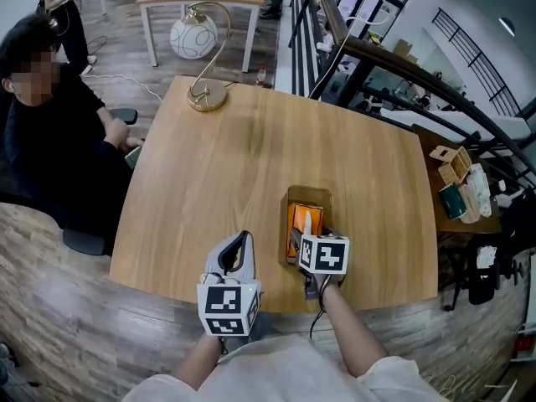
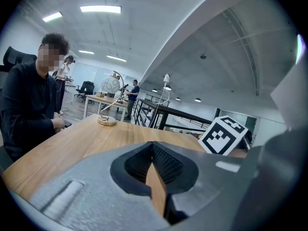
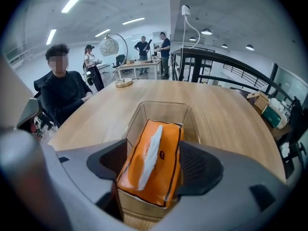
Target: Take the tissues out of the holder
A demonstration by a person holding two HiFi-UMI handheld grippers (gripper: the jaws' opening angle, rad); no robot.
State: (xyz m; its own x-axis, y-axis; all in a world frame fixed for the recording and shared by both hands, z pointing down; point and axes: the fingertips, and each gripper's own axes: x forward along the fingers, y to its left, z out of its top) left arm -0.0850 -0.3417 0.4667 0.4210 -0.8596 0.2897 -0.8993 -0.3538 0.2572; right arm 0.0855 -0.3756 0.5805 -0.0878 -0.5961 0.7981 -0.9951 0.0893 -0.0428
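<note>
An orange tissue pack (image 3: 151, 162) with a white tissue showing through its slot lies in a clear plastic holder (image 3: 163, 105) on the wooden table. In the head view the pack (image 1: 306, 222) and holder (image 1: 308, 193) sit near the table's front edge, right of centre. My right gripper (image 3: 154, 165) is open and tilts down over the holder's near end, one jaw on each side of the pack; its marker cube hides that end (image 1: 311, 243). My left gripper (image 1: 240, 239) hovers left of the holder, shut with nothing in it (image 2: 153, 146).
A brass arc lamp (image 1: 206, 97) stands at the table's far left. A person in dark clothes (image 1: 50, 132) sits at the left edge. A small side table (image 1: 456, 182) with boxes is off to the right, and railings run behind it.
</note>
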